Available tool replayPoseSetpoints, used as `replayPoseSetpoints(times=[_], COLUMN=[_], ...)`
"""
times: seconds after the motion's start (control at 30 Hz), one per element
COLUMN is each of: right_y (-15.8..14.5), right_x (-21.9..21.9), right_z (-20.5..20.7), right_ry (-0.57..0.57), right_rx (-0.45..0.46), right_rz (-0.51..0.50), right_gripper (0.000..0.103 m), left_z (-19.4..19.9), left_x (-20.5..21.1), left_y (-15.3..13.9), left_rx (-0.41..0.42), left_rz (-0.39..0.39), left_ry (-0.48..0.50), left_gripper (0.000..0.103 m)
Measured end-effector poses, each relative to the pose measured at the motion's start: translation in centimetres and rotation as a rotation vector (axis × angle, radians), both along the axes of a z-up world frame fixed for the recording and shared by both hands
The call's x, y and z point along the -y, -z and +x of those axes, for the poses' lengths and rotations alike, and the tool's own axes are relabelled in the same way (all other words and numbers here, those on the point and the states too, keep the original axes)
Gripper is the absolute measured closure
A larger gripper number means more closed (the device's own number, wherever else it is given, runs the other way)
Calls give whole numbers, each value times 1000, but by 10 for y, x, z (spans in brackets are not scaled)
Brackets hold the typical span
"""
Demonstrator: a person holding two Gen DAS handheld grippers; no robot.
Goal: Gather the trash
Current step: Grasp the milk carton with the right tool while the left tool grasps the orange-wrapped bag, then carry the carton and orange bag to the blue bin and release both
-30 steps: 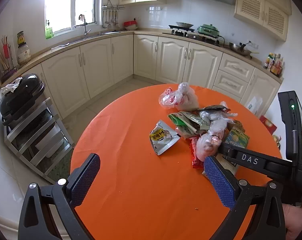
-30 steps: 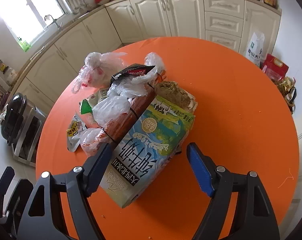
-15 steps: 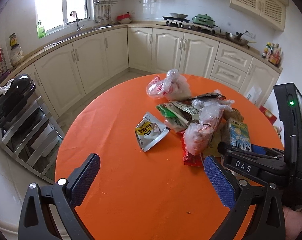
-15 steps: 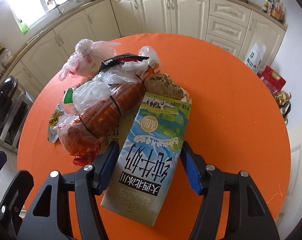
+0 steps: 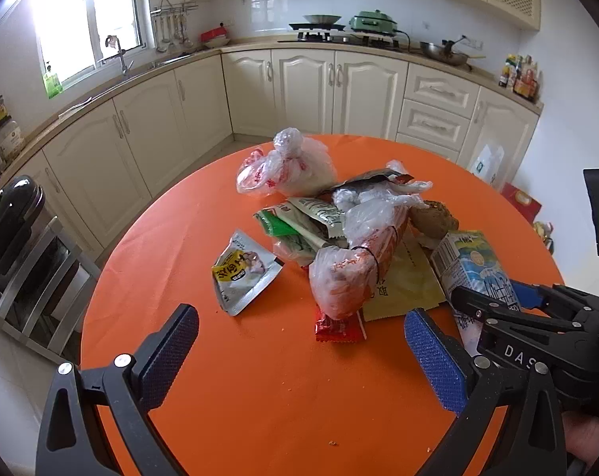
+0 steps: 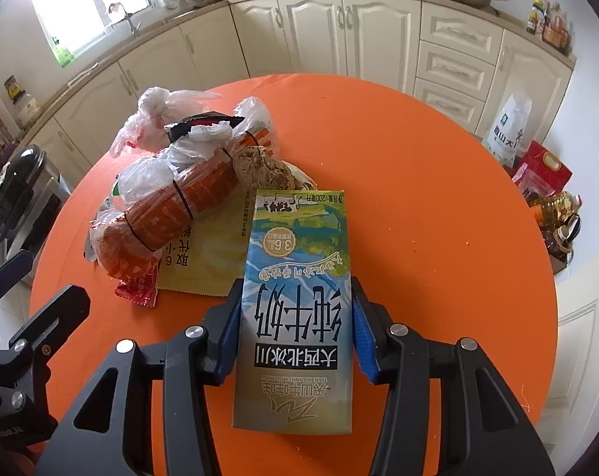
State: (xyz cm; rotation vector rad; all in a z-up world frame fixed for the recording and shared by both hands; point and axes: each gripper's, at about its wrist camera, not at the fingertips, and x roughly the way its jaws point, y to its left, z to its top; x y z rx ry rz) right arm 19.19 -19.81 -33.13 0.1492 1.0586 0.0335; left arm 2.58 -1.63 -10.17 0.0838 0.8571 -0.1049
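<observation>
Both wrist cams looked steeply down at the orange table (image 5: pixel 259 377); the right one sat closer, and both caught the same trash pile (image 6: pixel 172 198).

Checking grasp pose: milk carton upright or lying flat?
Lying flat. The milk carton rests with its broad printed face up on the orange table, right gripper pads on both sides.

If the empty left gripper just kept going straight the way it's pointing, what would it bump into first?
Probably the bare orange table. The left gripper points down at open cloth, short of the red wrapper and the silver-and-yellow packet. Depth is hard to judge.
</observation>
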Motion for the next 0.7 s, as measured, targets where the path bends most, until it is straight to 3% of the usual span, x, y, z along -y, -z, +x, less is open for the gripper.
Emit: replayPoseSetpoints(times=[0.33, 0.37, 0.43, 0.47, 0.7], right_y=[-5, -5, -4, -4, -3], right_x=[26, 27, 30, 31, 35], right_z=[1, 1, 2, 2, -3], right_ry=[22, 23, 21, 20, 21], right_rx=[16, 16, 14, 12, 12], right_rz=[60, 61, 67, 69, 80], right_gripper=[54, 54, 54, 54, 54], left_z=[59, 65, 74, 78, 65], left_x=[34, 38, 43, 43, 34], left_y=[28, 33, 40, 44, 43], left_rx=[-26, -34, -65, -93, -99], left_rz=[89, 104, 97, 66, -36], left_ry=[82, 92, 120, 133, 157], left_gripper=[2, 6, 33, 52, 65])
